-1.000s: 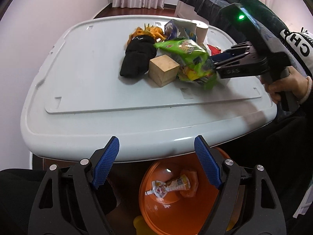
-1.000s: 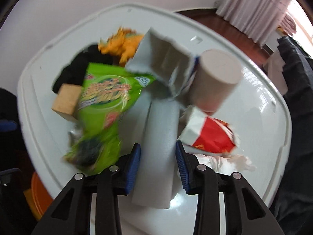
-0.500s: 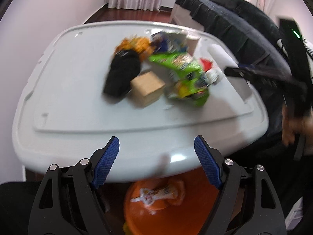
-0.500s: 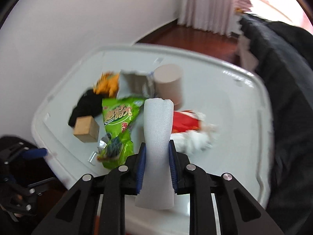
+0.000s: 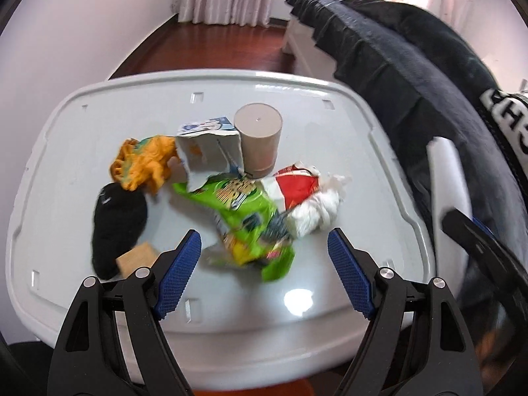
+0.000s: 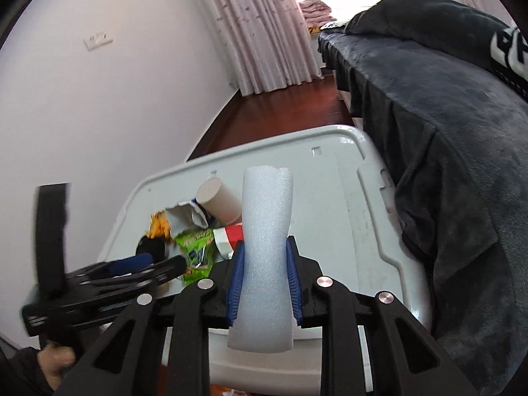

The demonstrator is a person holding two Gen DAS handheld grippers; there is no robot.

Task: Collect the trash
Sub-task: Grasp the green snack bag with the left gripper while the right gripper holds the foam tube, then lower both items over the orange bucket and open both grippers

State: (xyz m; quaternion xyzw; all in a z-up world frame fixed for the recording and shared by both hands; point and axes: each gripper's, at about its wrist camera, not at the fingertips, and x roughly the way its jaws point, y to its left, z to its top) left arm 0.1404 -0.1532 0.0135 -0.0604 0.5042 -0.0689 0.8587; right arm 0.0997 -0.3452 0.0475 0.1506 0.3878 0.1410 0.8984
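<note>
My right gripper [image 6: 263,260] is shut on a white foam tube [image 6: 266,231] and holds it upright above the near edge of the grey table [image 6: 349,198]; the tube also shows blurred in the left wrist view [image 5: 445,178]. My left gripper [image 5: 264,257] is open and empty, hovering just over a green snack bag [image 5: 244,217]. Beside the bag lie a red-and-white wrapper [image 5: 297,188], a crumpled white tissue [image 5: 316,211] and a torn white carton [image 5: 208,151].
A tan paper cup [image 5: 259,138], an orange knitted toy [image 5: 145,161], a black sock [image 5: 115,224] and a wooden block [image 5: 137,259] also sit on the table [image 5: 82,138]. A dark blanket-covered bed [image 6: 445,115] borders the table's right side.
My right gripper closed on the foam tube and lifted it off the table toward the near edge. My left gripper moved up and forward from above the orange bin to over the trash pile.
</note>
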